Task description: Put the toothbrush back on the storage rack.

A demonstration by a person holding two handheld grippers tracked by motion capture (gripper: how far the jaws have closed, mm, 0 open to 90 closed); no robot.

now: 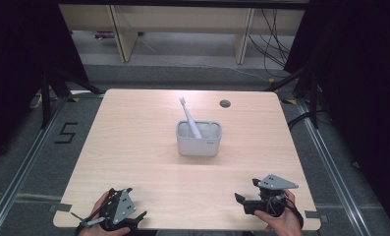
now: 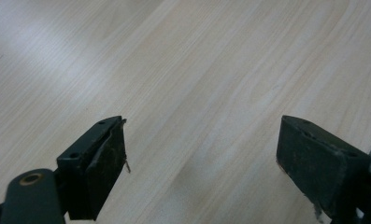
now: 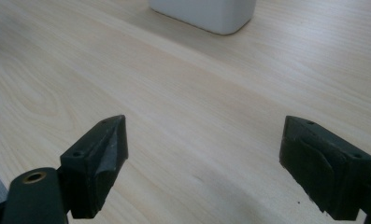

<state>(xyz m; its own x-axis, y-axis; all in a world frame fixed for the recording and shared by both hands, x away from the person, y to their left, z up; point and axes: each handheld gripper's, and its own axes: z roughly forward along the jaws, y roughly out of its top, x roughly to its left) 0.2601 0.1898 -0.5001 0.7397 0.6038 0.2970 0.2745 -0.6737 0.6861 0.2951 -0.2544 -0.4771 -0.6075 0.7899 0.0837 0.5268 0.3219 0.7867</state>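
In the high view the white holder (image 1: 199, 142) stood at the middle of the frame on the wooden table (image 1: 133, 147), with a toothbrush (image 1: 189, 118) propped inside it. The brush leaned toward the upper left, its head sticking out above the rim and its lower end down in the holder's left part. The holder seemed split into compartments, though how many could not be told.

Both grippers sat well apart from the holder, along the bottom edge of that frame. The left gripper (image 1: 133, 220) lay at the lower left, held in the person's left hand (image 1: 100, 216); the right gripper (image 1: 244, 202) lay at the lower right, in the right hand (image 1: 281, 223).

In the left gripper view the left gripper (image 2: 202, 154) had its jaws spread wide, with bare tabletop between them and nothing gripped. In the right gripper view the right gripper (image 3: 204, 154) was likewise wide open and empty; the holder's (image 3: 206, 11) rounded lower part showed at the top centre of that frame, far beyond the fingers (image 3: 96, 163) and roughly in line with the gap between them.
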